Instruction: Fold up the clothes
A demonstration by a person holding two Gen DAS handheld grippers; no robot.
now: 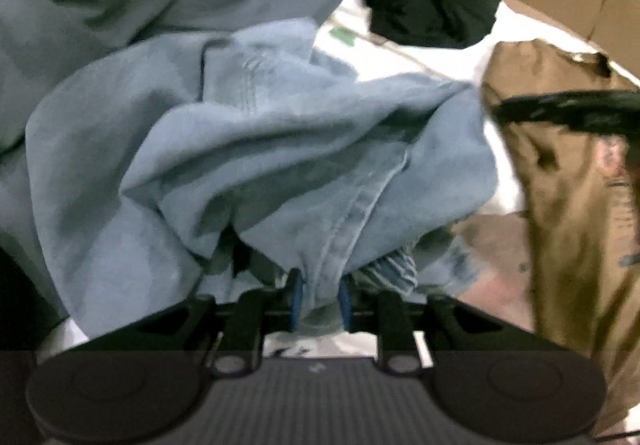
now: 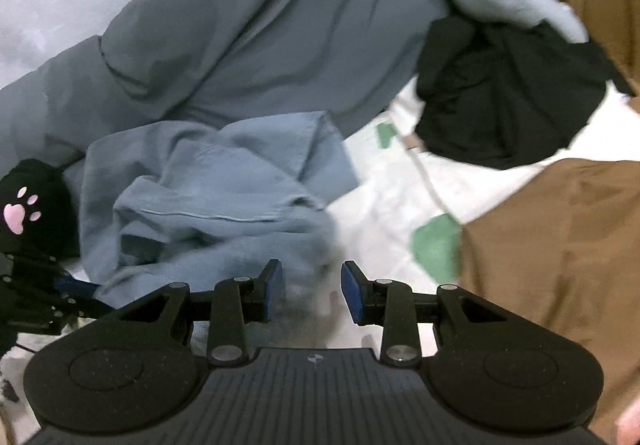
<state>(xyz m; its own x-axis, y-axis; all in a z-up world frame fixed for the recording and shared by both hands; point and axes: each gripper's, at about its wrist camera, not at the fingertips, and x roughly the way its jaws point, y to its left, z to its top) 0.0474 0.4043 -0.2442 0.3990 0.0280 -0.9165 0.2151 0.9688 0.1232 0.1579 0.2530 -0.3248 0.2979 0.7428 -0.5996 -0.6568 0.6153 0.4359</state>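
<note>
Light blue garment (image 1: 280, 165), crumpled, centre frame, a seam fold pinched in the left claw (image 1: 320, 303). Right claw (image 2: 312, 293) gapes, nothing gripped, at the garment's lower edge. Step: picking up to spread out. Next move likely needs a second corner grabbed. Others: one grey (image 2: 260, 25), one black (image 2: 500, 93), one brown (image 2: 560, 245).

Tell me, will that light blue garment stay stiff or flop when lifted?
Probably flop: the blue garment bunches in soft folds where the left gripper pinches it. The thick seam suggests denim-like cloth, perhaps fairly heavy. Likely not slippery.
</note>
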